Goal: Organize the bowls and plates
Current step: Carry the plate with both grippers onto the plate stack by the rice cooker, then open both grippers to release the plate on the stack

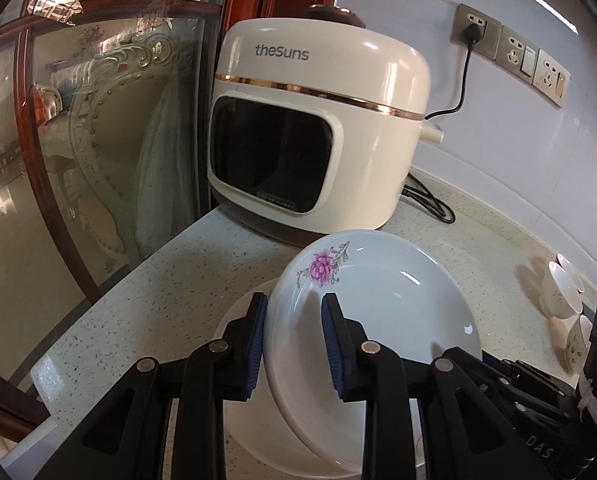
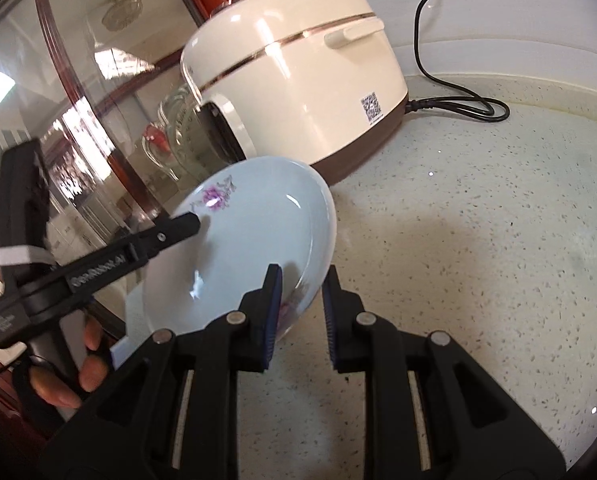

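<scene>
**Flowered plate carried in two grippers over the waiting stack**

The left gripper (image 1: 294, 344) has its jaws clamped on the near-left rim of a shallow white plate with a pink flower (image 1: 372, 308), one pad inside the dish and one outside. The right gripper (image 2: 300, 316) pinches the opposite rim of the same plate (image 2: 242, 248), which hangs tilted, clear of the speckled countertop (image 2: 478, 240). In the right wrist view a hand (image 2: 78, 364) shows around the left gripper's handle.

Below and just left of the held plate, in the left wrist view, lies another white dish (image 1: 238, 316) on the countertop, near its front-left edge beside the glass door (image 1: 98, 140). A cream rice cooker (image 1: 318, 120) stands at the back-left corner, plugged into the wall sockets (image 1: 510, 52). Small white cups (image 1: 562, 292) lie on their sides by the right edge.

The step in hand seems to be stacking: the flowered plate looks bound for the dish beneath. The next move probably calls for levelling the plate, centring it over the lower dish, lowering both grippers together, and letting go only once it sits flat. An uneven release could tip the plate or chip a rim.
</scene>
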`<state>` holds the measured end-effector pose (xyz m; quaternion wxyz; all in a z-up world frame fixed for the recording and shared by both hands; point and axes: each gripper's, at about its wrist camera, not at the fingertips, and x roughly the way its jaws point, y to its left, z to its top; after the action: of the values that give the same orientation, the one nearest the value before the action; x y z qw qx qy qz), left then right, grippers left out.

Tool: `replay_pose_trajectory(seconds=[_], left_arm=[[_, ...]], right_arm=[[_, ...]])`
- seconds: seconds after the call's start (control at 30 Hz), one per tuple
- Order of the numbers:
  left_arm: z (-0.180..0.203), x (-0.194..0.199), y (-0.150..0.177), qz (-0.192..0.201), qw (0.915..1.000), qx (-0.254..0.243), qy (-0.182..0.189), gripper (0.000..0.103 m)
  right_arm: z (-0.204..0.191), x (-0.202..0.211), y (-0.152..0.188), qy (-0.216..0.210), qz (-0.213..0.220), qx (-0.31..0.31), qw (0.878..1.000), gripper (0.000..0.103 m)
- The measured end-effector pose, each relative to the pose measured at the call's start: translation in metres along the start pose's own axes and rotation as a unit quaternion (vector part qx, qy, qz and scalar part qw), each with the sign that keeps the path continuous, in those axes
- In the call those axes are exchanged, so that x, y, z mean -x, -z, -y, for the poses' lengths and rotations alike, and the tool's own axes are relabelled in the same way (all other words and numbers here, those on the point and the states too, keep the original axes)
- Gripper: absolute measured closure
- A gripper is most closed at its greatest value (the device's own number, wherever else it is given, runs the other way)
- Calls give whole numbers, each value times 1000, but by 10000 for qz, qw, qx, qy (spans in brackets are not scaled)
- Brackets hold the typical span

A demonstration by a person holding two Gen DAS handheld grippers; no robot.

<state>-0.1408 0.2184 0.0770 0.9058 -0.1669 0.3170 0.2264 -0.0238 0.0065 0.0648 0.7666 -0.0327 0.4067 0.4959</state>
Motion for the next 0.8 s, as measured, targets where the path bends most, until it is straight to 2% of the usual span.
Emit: replay_pose_trajectory(seconds=[0.33,0.57,0.67,0.77,0.8], left_arm=[[-21,-12,14,-286,9991,48,-295,75],[-23,-13,16,-259,9986,-46,-460,75],[-21,-16,20,-296,9982,-78,-516,71],[-14,-14,20,-223,9978,-243,-577,67],[-13,-13,21,-185,9977,-285,-580,66]], right_arm=[[-23,-11,2,120,-145,454,9988,79],[-36,-16,3,332,-199,786,9962,78],[-38,-17,3,324,-208,845,9957,74],[-41,-16,5,397,-172,951,9945,61],[-42,-15,5,450,-181,976,9940,60]])
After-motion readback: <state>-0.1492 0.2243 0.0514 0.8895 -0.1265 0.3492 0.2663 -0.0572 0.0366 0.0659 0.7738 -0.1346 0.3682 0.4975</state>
